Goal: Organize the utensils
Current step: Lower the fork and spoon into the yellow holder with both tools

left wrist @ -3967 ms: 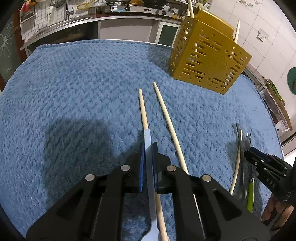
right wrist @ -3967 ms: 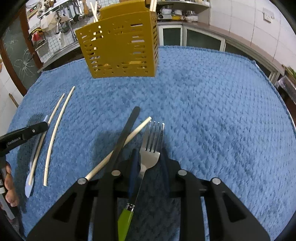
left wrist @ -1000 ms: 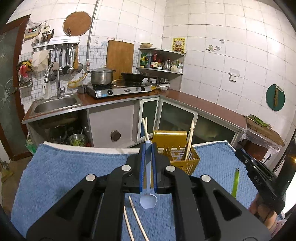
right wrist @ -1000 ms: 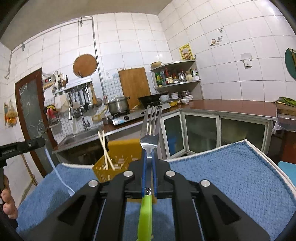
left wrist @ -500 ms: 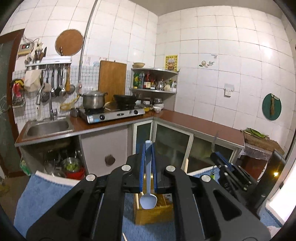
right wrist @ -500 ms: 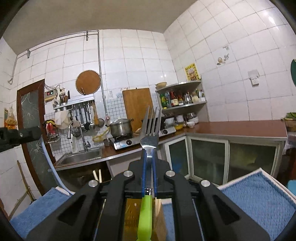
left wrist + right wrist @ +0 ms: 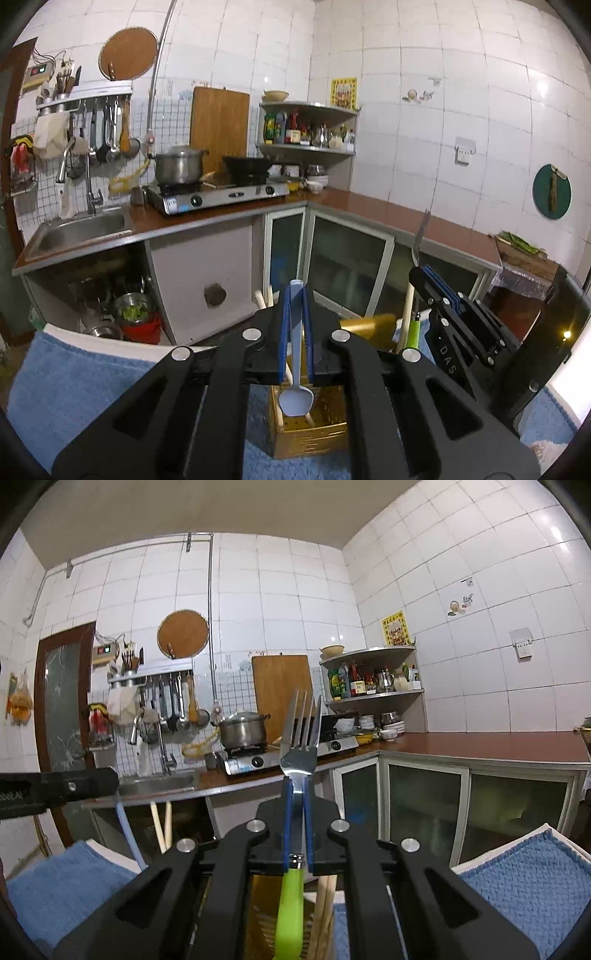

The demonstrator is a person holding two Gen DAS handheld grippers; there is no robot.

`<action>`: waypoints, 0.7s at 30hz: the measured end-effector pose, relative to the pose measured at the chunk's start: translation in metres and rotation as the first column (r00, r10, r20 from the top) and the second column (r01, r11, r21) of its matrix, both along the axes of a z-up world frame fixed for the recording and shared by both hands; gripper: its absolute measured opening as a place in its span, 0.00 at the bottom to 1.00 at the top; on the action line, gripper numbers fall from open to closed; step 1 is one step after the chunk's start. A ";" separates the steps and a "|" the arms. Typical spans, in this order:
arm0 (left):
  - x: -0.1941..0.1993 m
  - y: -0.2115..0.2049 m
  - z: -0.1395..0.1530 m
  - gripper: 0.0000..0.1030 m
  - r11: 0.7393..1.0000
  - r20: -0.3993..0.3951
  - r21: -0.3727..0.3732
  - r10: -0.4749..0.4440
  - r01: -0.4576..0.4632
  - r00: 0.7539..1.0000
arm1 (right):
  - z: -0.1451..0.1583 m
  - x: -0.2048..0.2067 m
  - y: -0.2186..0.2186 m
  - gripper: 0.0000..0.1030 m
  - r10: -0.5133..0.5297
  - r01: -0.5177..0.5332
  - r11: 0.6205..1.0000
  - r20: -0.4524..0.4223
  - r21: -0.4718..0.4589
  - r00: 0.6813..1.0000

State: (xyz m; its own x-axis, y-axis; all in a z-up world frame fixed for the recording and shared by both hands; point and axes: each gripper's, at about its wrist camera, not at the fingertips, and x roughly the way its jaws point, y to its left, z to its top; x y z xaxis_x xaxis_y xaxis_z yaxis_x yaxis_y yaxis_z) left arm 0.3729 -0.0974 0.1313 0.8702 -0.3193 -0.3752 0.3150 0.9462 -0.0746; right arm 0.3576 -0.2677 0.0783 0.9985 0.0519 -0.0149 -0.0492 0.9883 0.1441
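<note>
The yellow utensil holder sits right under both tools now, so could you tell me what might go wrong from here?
1. The spoon hangs bowl-down over the yellow utensil holder, where chopsticks already stand; it could snag on them.
2. The right tool holds the fork tines-up beside the left tool; the two could collide.

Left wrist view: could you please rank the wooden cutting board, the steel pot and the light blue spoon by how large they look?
1. Wooden cutting board, plainly the largest.
2. Light blue spoon, long but thin, and magnified by sitting right at the camera in the shut left gripper, so this place is unsure.
3. Steel pot.
</note>
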 end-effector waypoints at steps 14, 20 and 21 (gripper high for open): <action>-0.001 0.003 -0.052 0.06 1.000 -0.071 0.024 -0.008 0.010 0.997 | -0.040 -0.026 -0.005 0.06 -0.001 -0.003 0.999 -0.078 -0.053 0.997; -0.008 0.009 -0.054 0.06 1.000 -0.079 0.018 0.004 -0.003 0.997 | -0.051 -0.030 -0.002 0.06 0.022 -0.033 0.997 -0.153 -0.068 0.988; -0.010 0.009 -0.053 0.06 1.000 -0.081 0.015 0.005 -0.004 0.997 | -0.050 -0.030 -0.002 0.07 0.028 -0.039 0.997 -0.163 -0.065 0.986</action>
State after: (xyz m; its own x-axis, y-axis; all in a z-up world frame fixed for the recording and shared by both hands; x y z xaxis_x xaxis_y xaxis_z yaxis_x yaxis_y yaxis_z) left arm 0.3634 -0.0881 0.0782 0.8384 -0.3091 -0.4490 0.3041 0.9488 -0.0854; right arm 0.3271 -0.2696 0.0278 0.9804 0.0782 -0.1808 -0.0636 0.9943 0.0851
